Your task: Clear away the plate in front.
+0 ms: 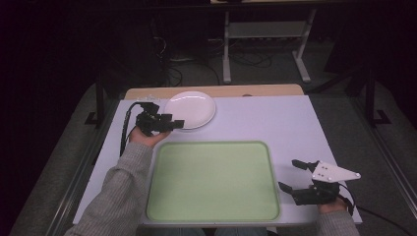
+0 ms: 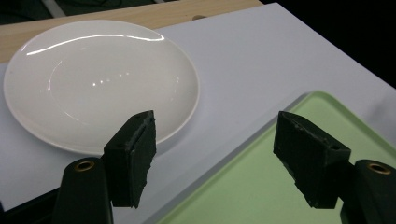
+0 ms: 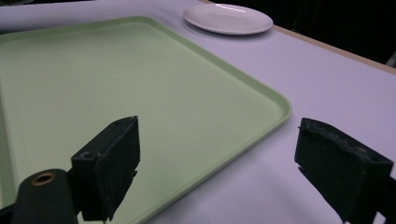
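A white empty plate (image 1: 190, 109) (image 2: 98, 79) lies at the back left of the white table top (image 1: 275, 123). In front of it lies a pale green empty tray (image 1: 211, 181) (image 2: 280, 186) (image 3: 116, 84). My left gripper (image 1: 172, 121) (image 2: 219, 149) is open at the plate's near left rim. One of its jaws hangs over the plate's edge and the other over the tray's far corner. My right gripper (image 1: 291, 175) (image 3: 219, 163) is open just right of the tray, with the tray's right rim between its jaws. The plate (image 3: 228, 18) lies far off in the right gripper view.
A wooden strip (image 1: 211, 91) runs along the table's far edge. Bare white table top stretches to the right of the plate. Beyond the table are a dark floor, cables and a metal stand's legs (image 1: 227, 59).
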